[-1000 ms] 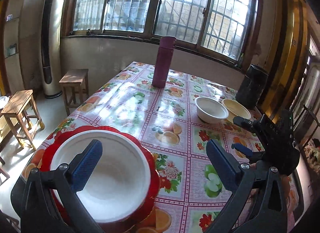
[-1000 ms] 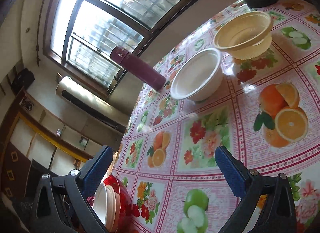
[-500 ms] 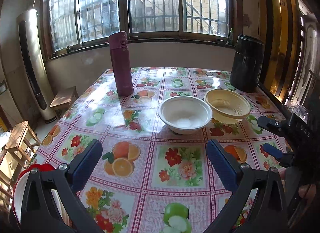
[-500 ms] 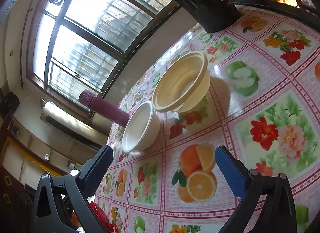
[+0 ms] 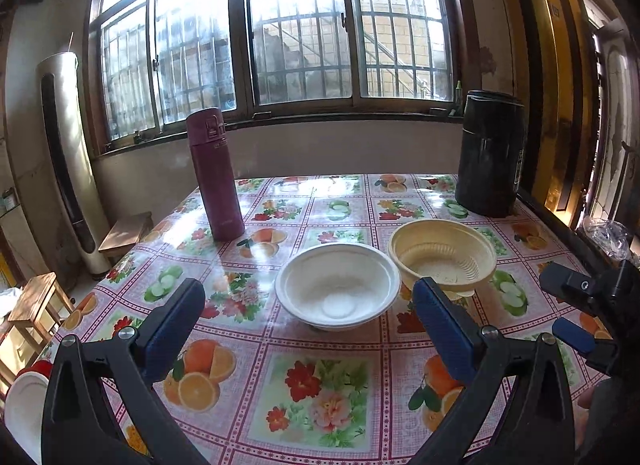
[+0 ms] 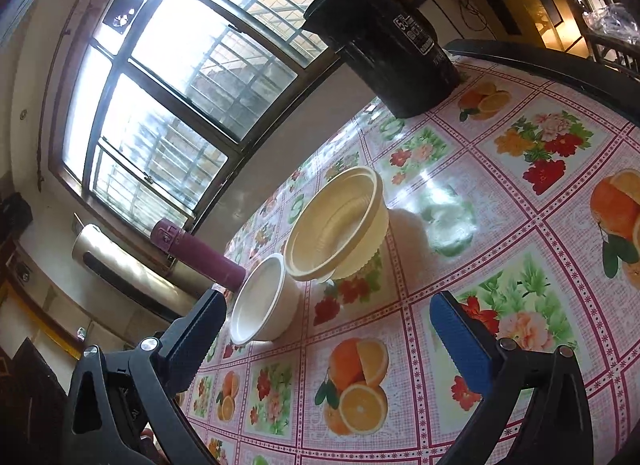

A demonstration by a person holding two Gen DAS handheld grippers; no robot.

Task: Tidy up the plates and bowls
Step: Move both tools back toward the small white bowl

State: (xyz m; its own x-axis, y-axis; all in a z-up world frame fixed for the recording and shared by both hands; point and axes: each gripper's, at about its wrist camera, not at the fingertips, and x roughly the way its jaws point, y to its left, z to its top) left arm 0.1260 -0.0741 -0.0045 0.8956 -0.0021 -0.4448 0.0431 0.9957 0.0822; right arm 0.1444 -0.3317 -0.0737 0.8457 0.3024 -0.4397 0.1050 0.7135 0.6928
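A white bowl (image 5: 338, 291) and a cream ribbed bowl (image 5: 442, 255) stand side by side on the fruit-print tablecloth (image 5: 328, 385). My left gripper (image 5: 308, 329) is open and empty, just short of the white bowl. A white plate on a red plate (image 5: 24, 409) shows at the table's near left edge. In the right wrist view the white bowl (image 6: 260, 301) and cream bowl (image 6: 336, 225) lie ahead. My right gripper (image 6: 324, 329) is open and empty, tilted, and also shows at the right of the left wrist view (image 5: 572, 313).
A maroon flask (image 5: 214, 173) stands at the back left and a black canister (image 5: 490, 153) at the back right by the window. Wooden stools (image 5: 36, 301) stand on the floor left of the table. A dark frame borders the table's right edge.
The left gripper has swung right, away from the red and white plates, and closer to the white bowl. The right gripper has turned and advanced toward the two bowls.
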